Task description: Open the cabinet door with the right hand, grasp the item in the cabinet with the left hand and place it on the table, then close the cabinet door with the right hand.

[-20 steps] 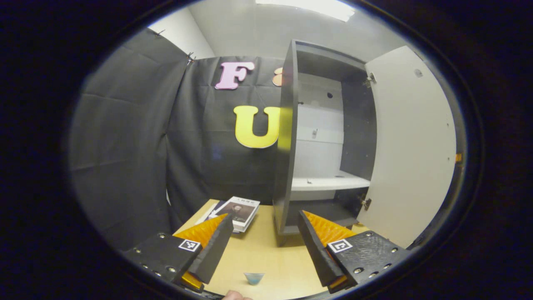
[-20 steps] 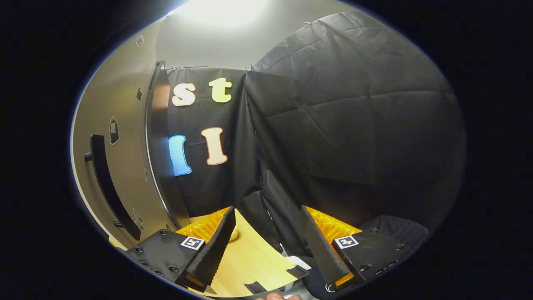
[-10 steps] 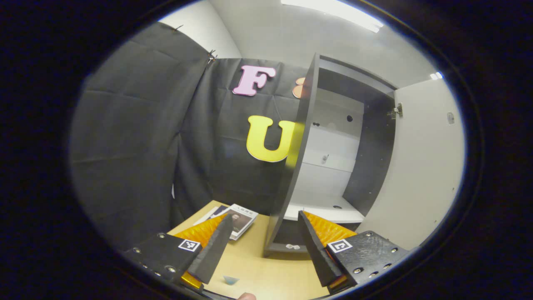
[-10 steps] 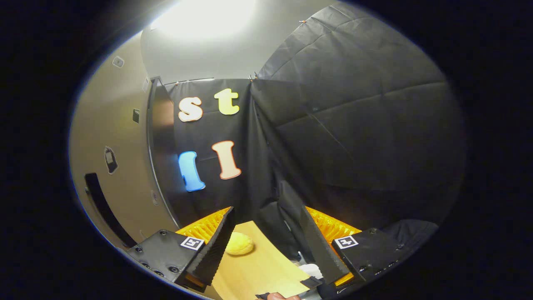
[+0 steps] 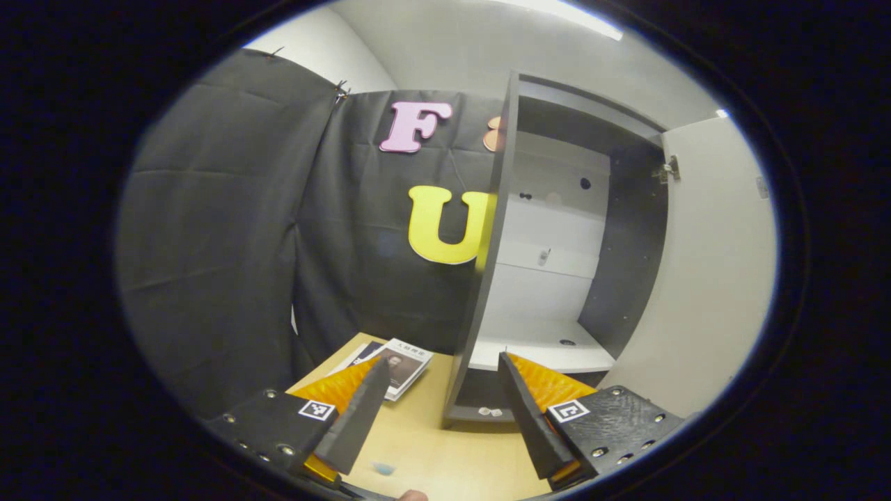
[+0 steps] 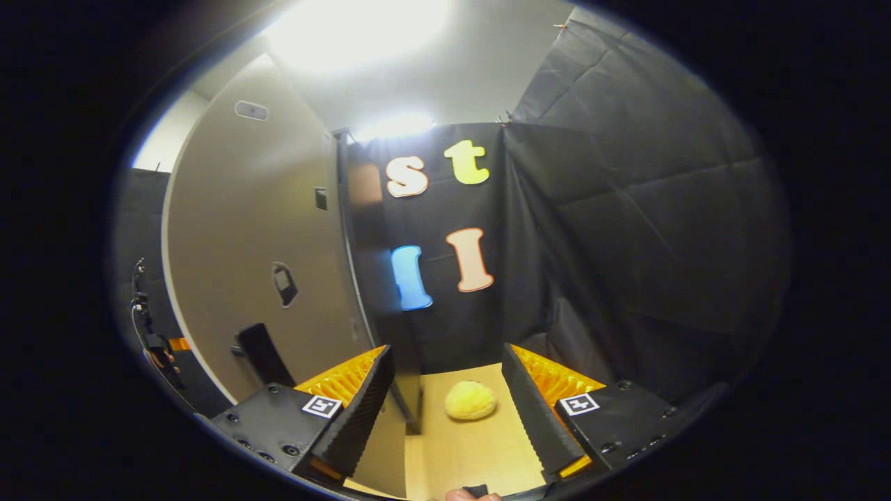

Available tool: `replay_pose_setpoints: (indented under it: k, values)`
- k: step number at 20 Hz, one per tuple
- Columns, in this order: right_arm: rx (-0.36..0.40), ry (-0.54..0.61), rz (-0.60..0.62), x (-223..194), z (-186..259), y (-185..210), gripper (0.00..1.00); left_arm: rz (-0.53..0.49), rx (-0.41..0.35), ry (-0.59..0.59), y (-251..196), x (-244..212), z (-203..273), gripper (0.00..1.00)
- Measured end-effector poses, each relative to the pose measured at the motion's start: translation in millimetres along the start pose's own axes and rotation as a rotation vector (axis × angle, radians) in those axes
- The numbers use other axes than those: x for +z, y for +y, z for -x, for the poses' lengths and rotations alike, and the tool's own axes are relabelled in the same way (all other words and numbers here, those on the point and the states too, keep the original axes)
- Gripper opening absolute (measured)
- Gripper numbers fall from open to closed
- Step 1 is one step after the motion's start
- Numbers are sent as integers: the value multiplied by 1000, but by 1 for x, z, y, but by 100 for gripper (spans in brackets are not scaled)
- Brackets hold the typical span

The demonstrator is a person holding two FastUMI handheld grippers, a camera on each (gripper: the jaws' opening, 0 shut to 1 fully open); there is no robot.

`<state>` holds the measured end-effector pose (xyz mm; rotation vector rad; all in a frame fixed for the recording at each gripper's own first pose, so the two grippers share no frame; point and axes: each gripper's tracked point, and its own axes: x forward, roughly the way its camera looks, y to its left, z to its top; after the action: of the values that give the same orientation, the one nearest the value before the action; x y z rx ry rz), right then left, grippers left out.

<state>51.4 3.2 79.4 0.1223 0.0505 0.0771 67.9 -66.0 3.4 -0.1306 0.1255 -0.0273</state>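
Observation:
The dark-framed cabinet stands open on the wooden table; its pale door is swung out to the right. The white shelf inside looks bare. A small bluish item lies blurred on the table, below and between my left gripper's fingers. My left gripper is open and holds nothing, a little in front of the cabinet's lower compartment. In the right gripper view, the door's outer face with its black handle stands at the left. My right gripper is open and empty, beside the door's edge.
A stack of books lies on the table left of the cabinet. Two tiny pale bits sit in the cabinet's bottom compartment. A yellow rounded object rests on the table beyond my right gripper. Black cloth walls close in the booth.
My right gripper has swung towards the door, which now takes up more of its view, and the yellow object has come between its fingers. My left gripper shifted slightly; both stayed open.

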Motion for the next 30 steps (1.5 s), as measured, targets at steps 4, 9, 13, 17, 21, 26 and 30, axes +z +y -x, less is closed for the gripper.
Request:
replay_pose_setpoints:
  k: [4, 9, 13, 17, 21, 26, 30]
  values:
    - [89, 76, 12, -12, 10, 34, 98, -22, -12, 0, 1, -4, -13, 92]
    - [4, 80, 44, -9, 19, 33, 97, -28, -62, 3, 20, -8, -28, 92]
    - [-25, 56, 36, -13, 26, 58, 96, -76, -76, 10, 40, -9, -40, 92]
    - [41, 57, -28, -26, 20, 110, 96, -61, -114, 31, 56, -17, -57, 92]
    - [104, 60, -47, -32, 8, 162, 95, -54, -111, 21, 81, -11, -65, 95]
    - [165, 61, -44, -38, -12, 212, 95, -57, -110, 21, 111, -17, -73, 95]
    - [217, 61, -77, -47, -29, 258, 95, -64, -115, 29, 130, -20, -81, 95]
